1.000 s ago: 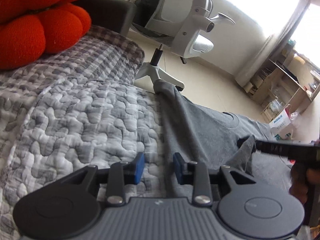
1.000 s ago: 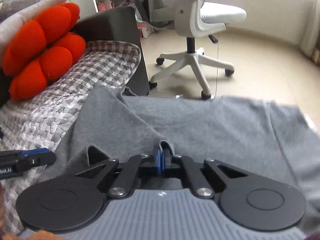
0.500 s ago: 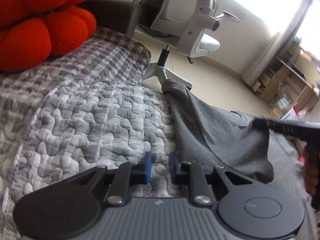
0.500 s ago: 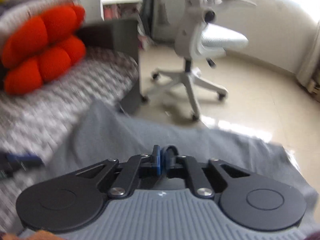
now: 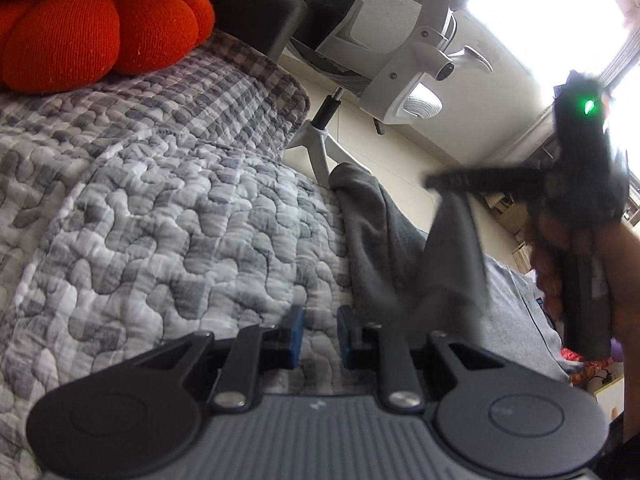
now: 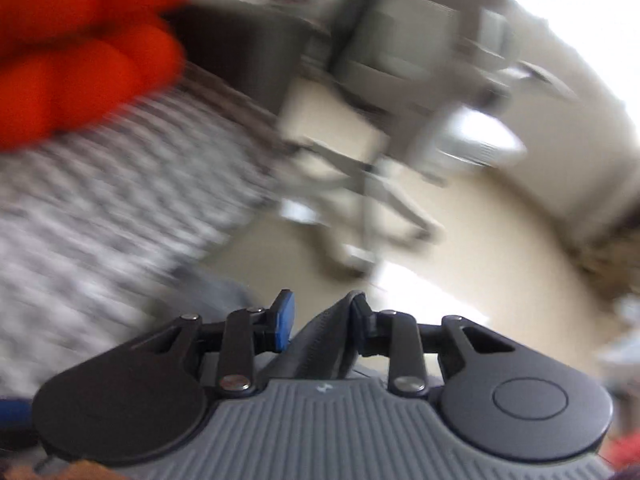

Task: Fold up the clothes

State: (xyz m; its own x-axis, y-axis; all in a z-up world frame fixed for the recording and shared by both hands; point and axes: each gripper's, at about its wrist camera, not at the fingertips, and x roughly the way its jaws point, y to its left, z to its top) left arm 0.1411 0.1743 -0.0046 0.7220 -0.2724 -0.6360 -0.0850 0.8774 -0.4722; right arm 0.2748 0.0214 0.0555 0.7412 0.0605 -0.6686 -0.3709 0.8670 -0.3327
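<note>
Blue pads face each other across a narrow gap on the left gripper [image 5: 319, 334], with only the quilted grey bedspread [image 5: 168, 216] showing between them; its 2 fingers hold nothing. Just right of those fingers lies the grey garment [image 5: 384, 248], spread over the bed's near right part, with 1 bunched end reaching the far edge of the bedspread. A fold of it is lifted well above the bed and hangs from the tip of the right gripper [image 5: 436, 181], which a hand [image 5: 624, 276] holds at the right. In the blurred right wrist view, the right gripper [image 6: 320, 318] has its jaws opening: a dark fold of the cloth lies against the right-hand pad while the left pad stands clear of it. Farther left, an orange cushion [image 5: 100, 28] rests on the bedspread. Beyond the bed stands a white office chair [image 5: 404, 64] on a pale floor.
</note>
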